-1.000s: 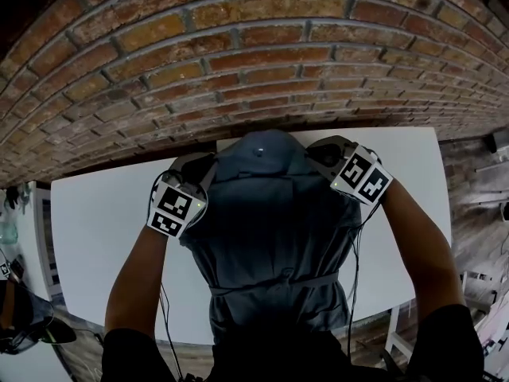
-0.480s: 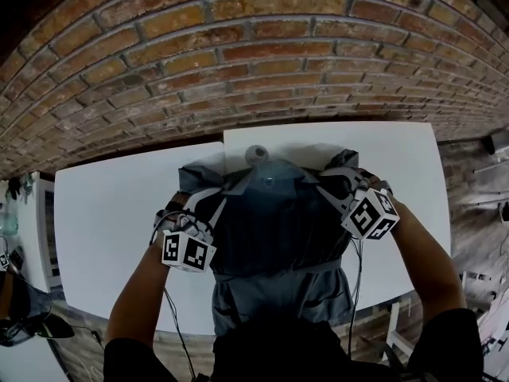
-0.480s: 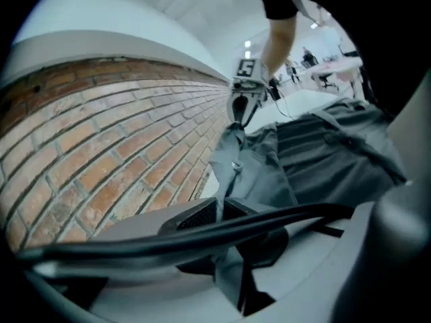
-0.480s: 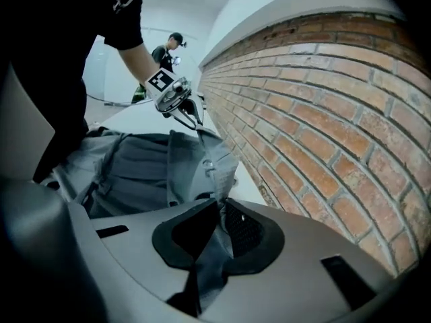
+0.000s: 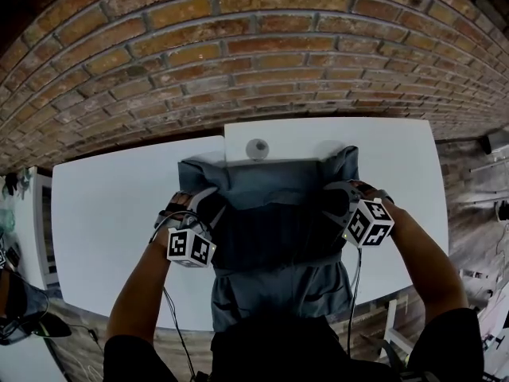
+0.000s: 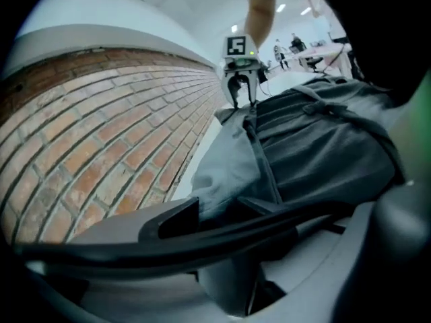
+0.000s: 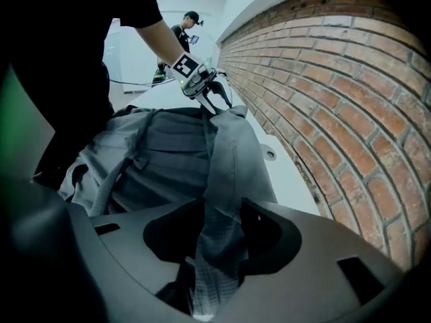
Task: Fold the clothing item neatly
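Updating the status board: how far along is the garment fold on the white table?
Done: the grey garment lies flat on the table, a darker layer across its middle, likely a first fold. In hand: left gripper and right gripper sit at that layer's sides; their jaws have just been opening, cloth loose between them. To do: the hem end overhangs the near table edge; more folds needed.

Head camera looks steeply down on the white table, with the brick wall across the top of frame. Both gripper cameras sit low and close, facing each other across the shared grey garment, the wall at opposite edges.
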`<action>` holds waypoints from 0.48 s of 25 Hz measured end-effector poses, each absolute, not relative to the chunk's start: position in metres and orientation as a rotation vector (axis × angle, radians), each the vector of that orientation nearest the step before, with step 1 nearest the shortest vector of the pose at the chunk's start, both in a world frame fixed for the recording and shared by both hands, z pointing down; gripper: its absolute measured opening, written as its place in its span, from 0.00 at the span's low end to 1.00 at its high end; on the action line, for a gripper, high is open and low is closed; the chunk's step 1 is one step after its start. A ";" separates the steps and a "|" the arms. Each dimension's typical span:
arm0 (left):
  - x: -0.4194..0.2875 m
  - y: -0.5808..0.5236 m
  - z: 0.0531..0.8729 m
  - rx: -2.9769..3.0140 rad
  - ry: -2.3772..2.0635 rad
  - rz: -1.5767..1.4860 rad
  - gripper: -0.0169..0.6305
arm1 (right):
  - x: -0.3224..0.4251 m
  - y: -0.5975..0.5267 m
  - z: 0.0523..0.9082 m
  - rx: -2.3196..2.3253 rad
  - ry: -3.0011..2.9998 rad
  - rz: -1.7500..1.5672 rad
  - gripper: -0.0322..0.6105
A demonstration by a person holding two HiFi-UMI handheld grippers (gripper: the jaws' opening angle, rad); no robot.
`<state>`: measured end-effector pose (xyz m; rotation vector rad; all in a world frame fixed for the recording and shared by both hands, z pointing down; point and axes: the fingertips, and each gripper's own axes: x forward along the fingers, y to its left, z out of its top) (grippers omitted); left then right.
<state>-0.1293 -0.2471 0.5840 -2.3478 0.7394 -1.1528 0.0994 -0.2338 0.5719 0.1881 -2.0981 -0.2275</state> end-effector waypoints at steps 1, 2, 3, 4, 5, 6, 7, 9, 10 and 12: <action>-0.134 -0.251 0.580 -2.390 0.783 -1.138 0.27 | 0.102 -0.237 0.572 0.212 -2.103 -0.198 0.29; -0.138 -0.256 0.575 -2.437 0.830 -1.117 0.27 | 0.105 -0.242 0.570 0.236 -2.112 -0.166 0.29; -0.143 -0.259 0.569 -2.489 0.880 -1.092 0.29 | 0.108 -0.245 0.568 0.258 -2.122 -0.134 0.29; -0.147 -0.263 0.561 -2.541 0.930 -1.060 0.29 | 0.111 -0.248 0.564 0.274 -2.131 -0.105 0.29; -0.151 -0.265 0.553 -2.588 0.974 -1.025 0.29 | 0.114 -0.249 0.559 0.288 -2.143 -0.080 0.29; -0.152 -0.266 0.544 -2.625 1.006 -0.991 0.29 | 0.116 -0.251 0.553 0.307 -2.161 -0.054 0.29; -0.151 -0.265 0.535 -2.654 1.020 -0.962 0.29 | 0.117 -0.254 0.545 0.342 -2.193 -0.018 0.29; -0.139 -0.258 0.523 -2.705 0.994 -0.930 0.29 | 0.110 -0.266 0.525 0.466 -2.294 0.110 0.28; -0.128 -0.254 0.521 -2.732 0.963 -0.924 0.29 | 0.104 -0.273 0.517 0.534 -2.343 0.192 0.28; -0.104 -0.250 0.525 -2.773 0.903 -0.935 0.29 | 0.090 -0.284 0.517 0.621 -2.372 0.315 0.28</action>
